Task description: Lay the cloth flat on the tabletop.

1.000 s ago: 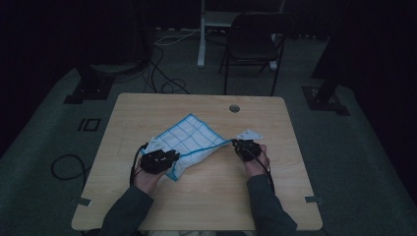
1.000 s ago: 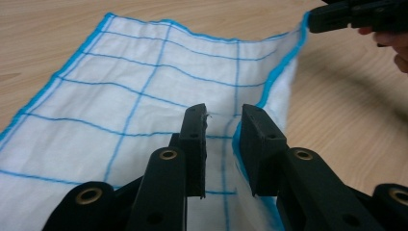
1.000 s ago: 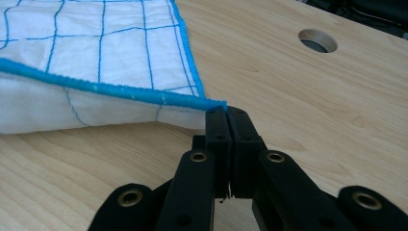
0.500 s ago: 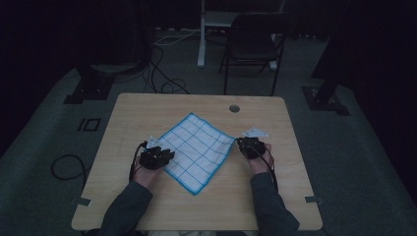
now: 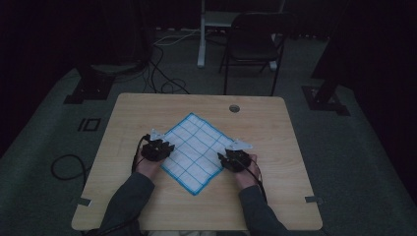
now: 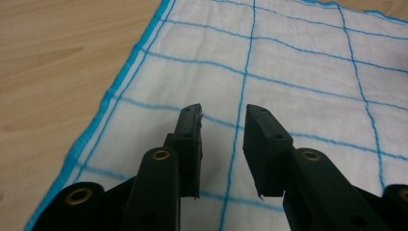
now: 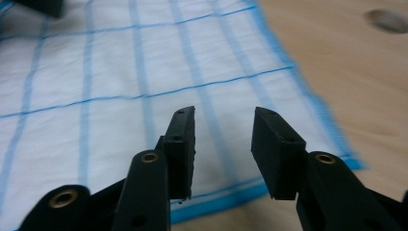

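A person's left gripper (image 5: 162, 146), jaws just widened and empty, hovers over the left corner of a white, blue-checked cloth (image 5: 194, 150) lying flat mid-table (image 5: 275, 196). The right gripper (image 5: 230, 158), freshly opened with nothing between its jaws, stands over the cloth's right corner.

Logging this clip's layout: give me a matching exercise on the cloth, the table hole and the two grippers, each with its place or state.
Things:
1. cloth
2. hole
3. left gripper
4. right gripper

Places or states:
A. at the cloth's right corner, jaws open
B. spread flat, set as a diamond on the table
C. in the table near its far edge
D. at the cloth's left corner, jaws open

Pairs: 1-B, 2-C, 3-D, 4-A
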`<action>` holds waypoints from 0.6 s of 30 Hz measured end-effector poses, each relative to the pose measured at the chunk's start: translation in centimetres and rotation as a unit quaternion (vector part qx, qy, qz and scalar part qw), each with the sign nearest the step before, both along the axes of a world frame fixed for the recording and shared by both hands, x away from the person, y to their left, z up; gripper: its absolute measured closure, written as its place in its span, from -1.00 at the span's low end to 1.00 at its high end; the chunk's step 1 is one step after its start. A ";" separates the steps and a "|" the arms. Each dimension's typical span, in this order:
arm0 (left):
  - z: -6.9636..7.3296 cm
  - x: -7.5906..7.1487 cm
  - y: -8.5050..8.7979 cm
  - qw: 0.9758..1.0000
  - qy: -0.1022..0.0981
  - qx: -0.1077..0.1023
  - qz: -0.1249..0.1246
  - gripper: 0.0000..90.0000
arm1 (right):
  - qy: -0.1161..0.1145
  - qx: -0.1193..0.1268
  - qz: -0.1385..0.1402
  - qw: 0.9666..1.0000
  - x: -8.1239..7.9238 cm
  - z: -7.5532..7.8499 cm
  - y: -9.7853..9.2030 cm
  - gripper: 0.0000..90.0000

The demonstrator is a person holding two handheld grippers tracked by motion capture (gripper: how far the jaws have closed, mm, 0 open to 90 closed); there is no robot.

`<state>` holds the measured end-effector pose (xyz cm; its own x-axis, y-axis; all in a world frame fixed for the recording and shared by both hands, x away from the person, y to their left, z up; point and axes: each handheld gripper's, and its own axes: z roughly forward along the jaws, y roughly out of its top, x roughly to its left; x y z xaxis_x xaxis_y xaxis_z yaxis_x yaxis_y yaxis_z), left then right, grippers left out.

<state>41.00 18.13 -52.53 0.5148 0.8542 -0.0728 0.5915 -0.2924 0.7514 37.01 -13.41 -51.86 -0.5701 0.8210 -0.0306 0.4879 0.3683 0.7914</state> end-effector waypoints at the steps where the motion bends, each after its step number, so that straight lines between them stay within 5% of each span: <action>1: 0.0 0.3 -0.1 1.000 -0.001 0.004 -0.001 0.50 | 0.007 -0.003 0.008 1.000 -0.3 -0.3 0.7 0.32; 9: 0.0 2.5 -0.7 1.000 -0.004 0.025 0.017 0.50 | 0.023 -0.017 0.061 0.998 -2.0 -1.4 4.2 0.21; 18: -0.9 3.8 -0.2 0.998 0.021 0.044 0.036 0.72 | 0.022 -0.044 0.083 0.995 -2.9 -2.3 5.0 0.22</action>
<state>44.79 17.89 -53.45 0.4507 0.8925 -0.0169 0.6439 -0.3119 0.6987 34.15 -8.40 -54.15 -0.7001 0.7105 -0.0705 0.4475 0.5136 0.7321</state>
